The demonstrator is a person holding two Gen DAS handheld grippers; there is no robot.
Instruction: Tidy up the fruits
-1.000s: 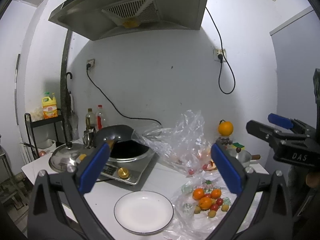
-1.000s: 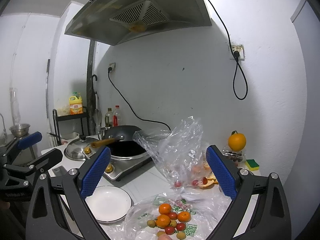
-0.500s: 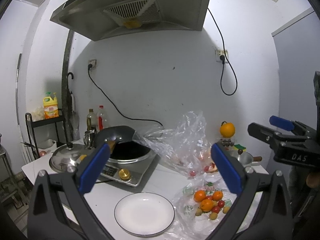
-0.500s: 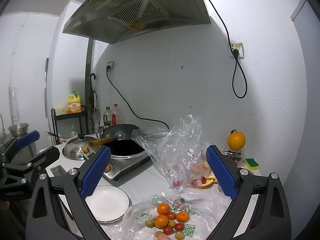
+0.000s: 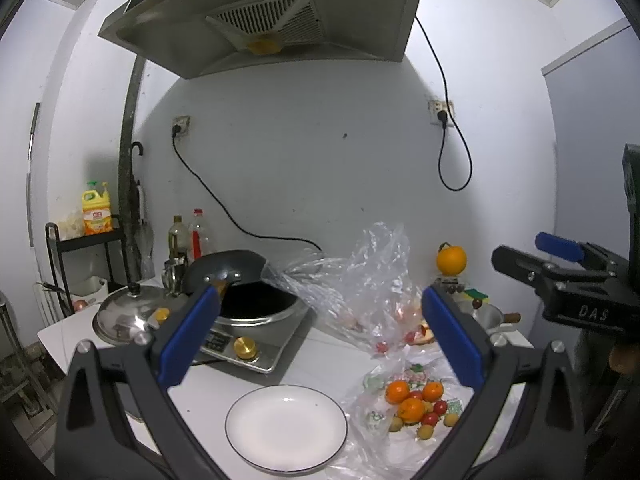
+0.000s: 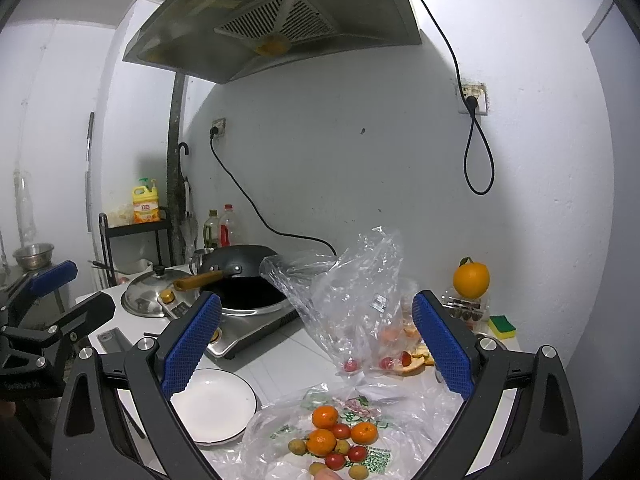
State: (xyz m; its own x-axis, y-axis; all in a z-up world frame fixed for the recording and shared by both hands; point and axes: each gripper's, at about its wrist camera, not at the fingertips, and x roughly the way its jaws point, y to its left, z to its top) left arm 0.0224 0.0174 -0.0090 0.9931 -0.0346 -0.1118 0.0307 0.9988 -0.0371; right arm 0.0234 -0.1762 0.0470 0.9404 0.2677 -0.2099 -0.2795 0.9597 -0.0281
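Note:
A pile of small fruits (image 5: pixel 418 404) (image 6: pixel 334 442), with mandarins, red cherry tomatoes and pale round ones, lies on a flattened plastic bag (image 6: pixel 280 432) at the counter's front. Left of it sits an empty white plate (image 5: pixel 286 426) (image 6: pixel 214 406). My left gripper (image 5: pixel 320 340) hovers open above the plate, holding nothing. My right gripper (image 6: pixel 316 344) hangs open above the fruit pile, also holding nothing. Each gripper shows in the other's view: the right one (image 5: pixel 560 264) at the right edge, the left one (image 6: pixel 52 292) at the left edge.
A crumpled clear bag (image 6: pixel 352 292) with a few tomatoes stands behind the pile. A wok (image 6: pixel 244 280) on an induction cooker (image 5: pixel 248 340), a steel lid (image 5: pixel 128 316), bottles (image 6: pixel 220 226), a big orange (image 6: pixel 471 279) and a sponge (image 6: pixel 502 326) crowd the counter's back.
Both grippers have drifted slightly; the plate and fruit pile sit a little further right in the left view and lower in the right view. Both stay open.

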